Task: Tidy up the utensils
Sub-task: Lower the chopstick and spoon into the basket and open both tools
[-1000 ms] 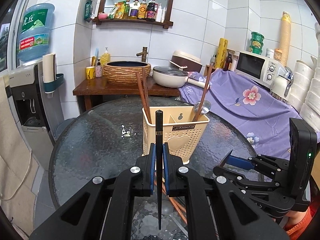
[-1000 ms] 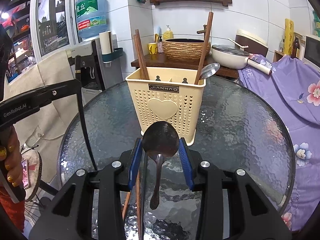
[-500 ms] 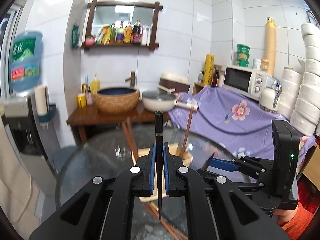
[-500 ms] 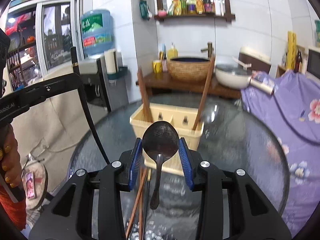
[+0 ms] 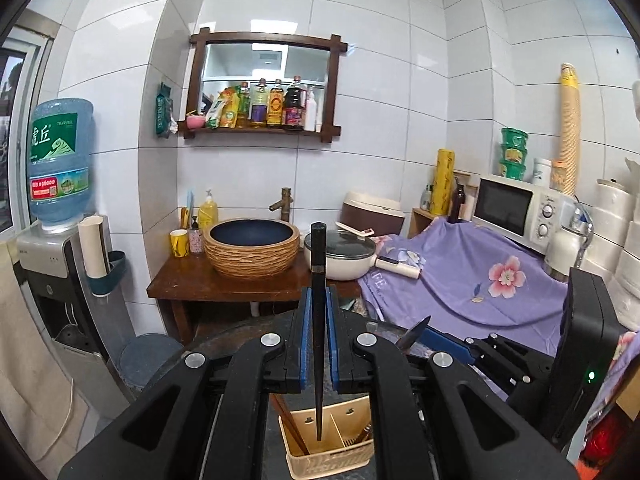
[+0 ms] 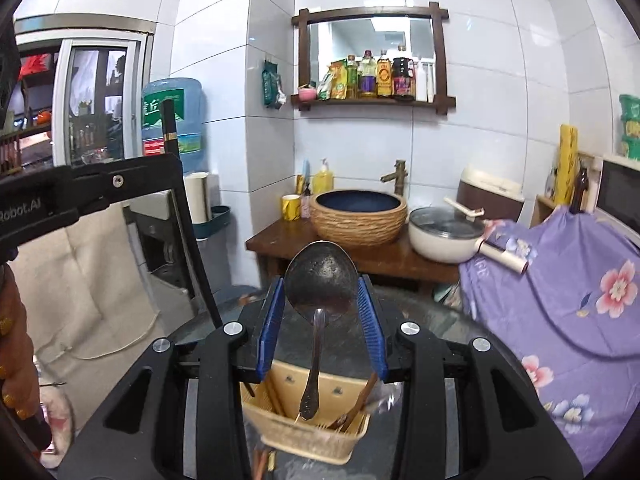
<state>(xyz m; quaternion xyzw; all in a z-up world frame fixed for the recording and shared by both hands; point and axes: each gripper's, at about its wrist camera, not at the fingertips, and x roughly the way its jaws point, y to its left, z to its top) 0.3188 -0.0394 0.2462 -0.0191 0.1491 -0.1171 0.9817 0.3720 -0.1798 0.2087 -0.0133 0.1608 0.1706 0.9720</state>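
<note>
My left gripper (image 5: pixel 319 322) is shut on a black chopstick (image 5: pixel 319 264) held upright, its thin tip hanging over the cream utensil holder (image 5: pixel 330 454) low in the left wrist view. My right gripper (image 6: pixel 322 312) is shut on a metal spoon (image 6: pixel 320 276), bowl up and handle hanging down above the same cream utensil holder (image 6: pixel 296 434). Brown chopsticks (image 6: pixel 276 394) and a wooden handle (image 6: pixel 362 398) stand in the holder's compartments. The left gripper with its black chopstick (image 6: pixel 182 200) shows at the left of the right wrist view; the right gripper (image 5: pixel 416 330) shows to the right in the left wrist view.
The holder stands on a round glass table (image 6: pixel 452 320). Behind are a wooden stand with a woven basin (image 5: pixel 252 254) and a lidded white pot (image 5: pixel 340 258), a water dispenser (image 5: pixel 60 240) at left, a purple-covered counter (image 5: pixel 480 280) with a microwave (image 5: pixel 516 212) at right.
Both grippers have risen well above the table with their utensils still held. The holder has dropped from the centre of each view to the bottom edge, and more wall shows.
</note>
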